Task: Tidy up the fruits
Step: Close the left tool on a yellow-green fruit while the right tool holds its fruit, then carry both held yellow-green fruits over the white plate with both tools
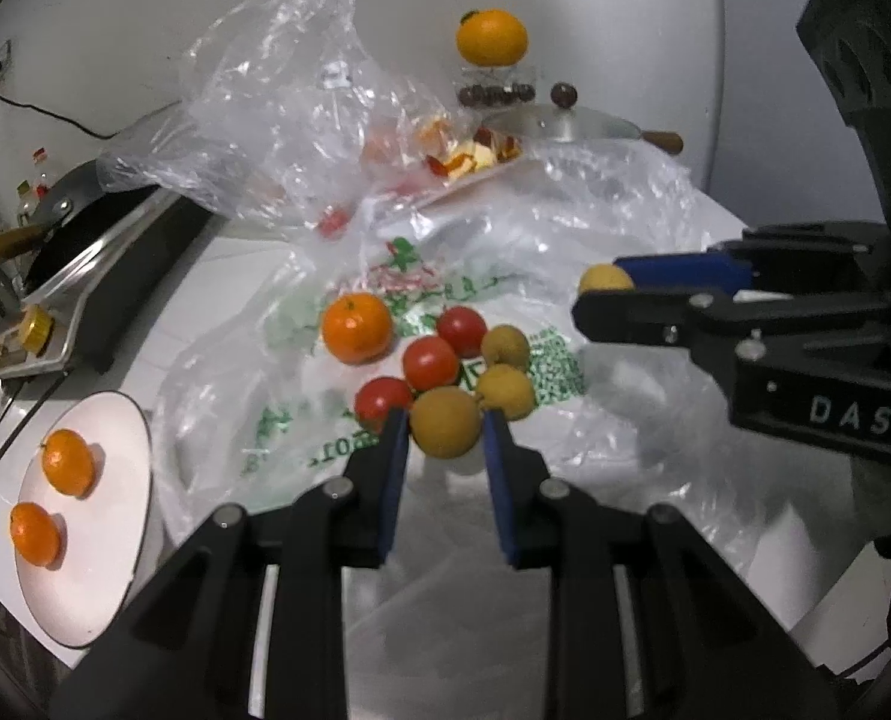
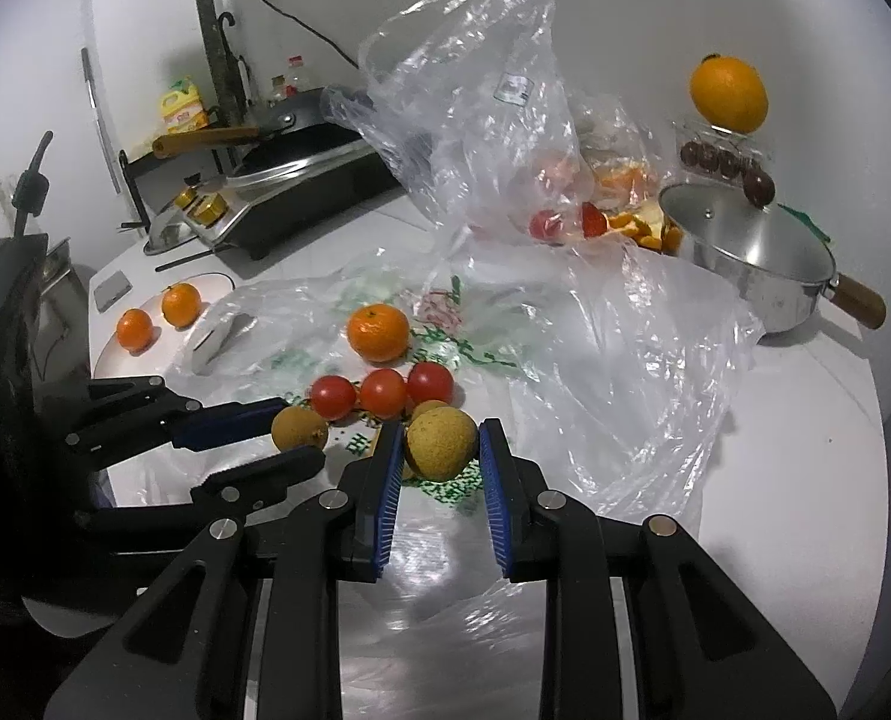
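Each brown longan is light, round and thin-shelled, best pinched gently across its middle, and both jaws are clenched on one just above the plastic bag [image 1: 301,420] mid-table: the left gripper [image 1: 445,426] grasps a longan [image 1: 445,423], the right gripper [image 2: 439,444] another longan [image 2: 441,443].

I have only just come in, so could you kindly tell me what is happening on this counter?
A person is sorting fruit with two hand-held tongs. The left tongs are shut on a round brownish-yellow longan, and the right tongs grip another brownish longan. Both are above the flattened printed plastic bag, where three red cherry tomatoes, two more longans and one orange mandarin lie. Two small mandarins sit on the white plate to the left.
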`<state>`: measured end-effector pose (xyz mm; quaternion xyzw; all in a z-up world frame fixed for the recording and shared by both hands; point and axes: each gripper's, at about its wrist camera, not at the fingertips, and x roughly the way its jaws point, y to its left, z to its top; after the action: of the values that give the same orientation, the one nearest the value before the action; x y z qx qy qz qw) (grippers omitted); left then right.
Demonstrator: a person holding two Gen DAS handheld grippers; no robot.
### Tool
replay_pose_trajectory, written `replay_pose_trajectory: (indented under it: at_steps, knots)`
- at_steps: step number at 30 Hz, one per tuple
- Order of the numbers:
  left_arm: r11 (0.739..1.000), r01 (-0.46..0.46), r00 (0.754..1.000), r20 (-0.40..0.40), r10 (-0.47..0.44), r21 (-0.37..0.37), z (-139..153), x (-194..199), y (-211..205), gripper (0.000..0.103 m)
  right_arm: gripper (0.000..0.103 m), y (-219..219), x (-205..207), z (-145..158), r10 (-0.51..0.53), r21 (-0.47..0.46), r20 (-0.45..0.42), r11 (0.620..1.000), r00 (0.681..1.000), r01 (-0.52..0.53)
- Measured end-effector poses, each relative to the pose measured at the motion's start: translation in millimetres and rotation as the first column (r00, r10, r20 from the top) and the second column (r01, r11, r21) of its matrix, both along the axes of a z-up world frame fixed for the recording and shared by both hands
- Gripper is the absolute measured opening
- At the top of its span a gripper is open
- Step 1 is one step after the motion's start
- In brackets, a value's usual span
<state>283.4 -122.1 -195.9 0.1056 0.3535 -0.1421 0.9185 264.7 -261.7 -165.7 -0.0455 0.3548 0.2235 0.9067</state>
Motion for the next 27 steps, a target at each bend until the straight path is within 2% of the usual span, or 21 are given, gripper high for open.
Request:
replay_pose_trajectory:
  at_steps: [27]
  knots:
    - [0.995, -0.058, 0.995, 0.08, 0.064, -0.08, 34.7, -46.9, 63.3, 0.026, 0.027, 65.3, -38.5, 29.3, 0.074, -0.059, 0.06, 0.996, 0.995, -0.07]
